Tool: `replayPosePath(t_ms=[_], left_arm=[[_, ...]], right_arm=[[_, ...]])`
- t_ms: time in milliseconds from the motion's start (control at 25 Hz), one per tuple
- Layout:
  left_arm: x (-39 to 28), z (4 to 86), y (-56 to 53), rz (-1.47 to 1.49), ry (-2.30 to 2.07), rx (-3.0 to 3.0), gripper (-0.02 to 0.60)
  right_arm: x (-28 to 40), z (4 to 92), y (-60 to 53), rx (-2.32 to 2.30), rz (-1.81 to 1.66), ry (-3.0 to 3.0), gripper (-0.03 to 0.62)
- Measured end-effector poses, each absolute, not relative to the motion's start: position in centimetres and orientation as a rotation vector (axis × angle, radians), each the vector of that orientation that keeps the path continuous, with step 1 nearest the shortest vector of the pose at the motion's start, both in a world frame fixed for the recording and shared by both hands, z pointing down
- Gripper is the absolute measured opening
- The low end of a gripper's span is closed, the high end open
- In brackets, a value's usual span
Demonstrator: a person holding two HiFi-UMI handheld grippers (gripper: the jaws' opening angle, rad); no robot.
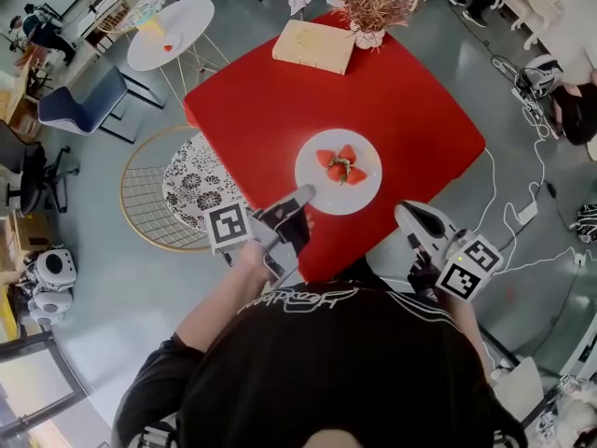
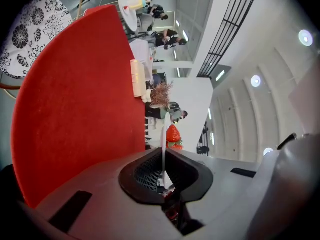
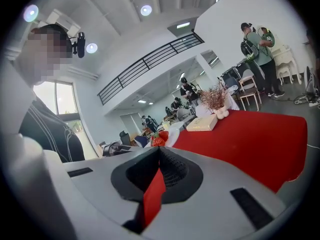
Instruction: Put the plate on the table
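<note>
A white plate point(image 1: 368, 192) with cut strawberries point(image 1: 340, 166) sits over the near part of the red table point(image 1: 280, 101). My left gripper point(image 1: 303, 196) is shut on the plate's near-left rim. In the left gripper view the plate point(image 2: 163, 134) runs edge-on into the pinched jaws of the left gripper point(image 2: 163, 169), with a strawberry point(image 2: 173, 133) beyond them. I cannot tell whether the plate touches the table point(image 2: 75, 94). My right gripper point(image 1: 403, 215) is at the table's near right edge. In its own view the right gripper point(image 3: 159, 156) is shut, with a red strip of the table's edge point(image 3: 152, 199) between its jaws.
A flat cream box point(image 1: 314, 46) and a vase of dried plants point(image 1: 370, 12) stand at the table's far side. A wire chair with a patterned cushion point(image 1: 191, 185) is left of the table. A small round white table point(image 1: 171, 32) stands behind. Cables point(image 1: 532, 194) lie on the floor at right.
</note>
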State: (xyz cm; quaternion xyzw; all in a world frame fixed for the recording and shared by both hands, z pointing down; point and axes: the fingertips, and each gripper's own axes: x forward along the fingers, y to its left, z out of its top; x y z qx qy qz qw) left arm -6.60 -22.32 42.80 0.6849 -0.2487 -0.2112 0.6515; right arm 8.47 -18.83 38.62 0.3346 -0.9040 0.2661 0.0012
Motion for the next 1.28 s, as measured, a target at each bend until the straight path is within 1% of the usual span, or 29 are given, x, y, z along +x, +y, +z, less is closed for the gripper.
replayPosePath(t_ms=[320, 760, 1000, 1280], left_arm=[[-6.9, 43.1, -23.9, -0.502, -0.61, 1.551, 0.018], [-6.7, 42.8, -29.0, -0.533, -0.657, 1.563, 0.018], [-5.9, 44.2, -31.3, -0.513, -0.678, 1.557, 0.018], [-5.1, 47.9, -33.5, -0.484, -0.708, 1.518, 0.018]], right_arm=[[8.8, 39.4, -19.7, 1.01, 0.868, -2.84, 0.008], [10.0, 40.9, -21.8, 0.987, 0.937, -2.82, 0.008], [11.2, 41.6, -22.6, 1.0, 0.973, -2.799, 0.008], [12.3, 41.9, -23.5, 0.995, 0.99, -2.783, 0.008]])
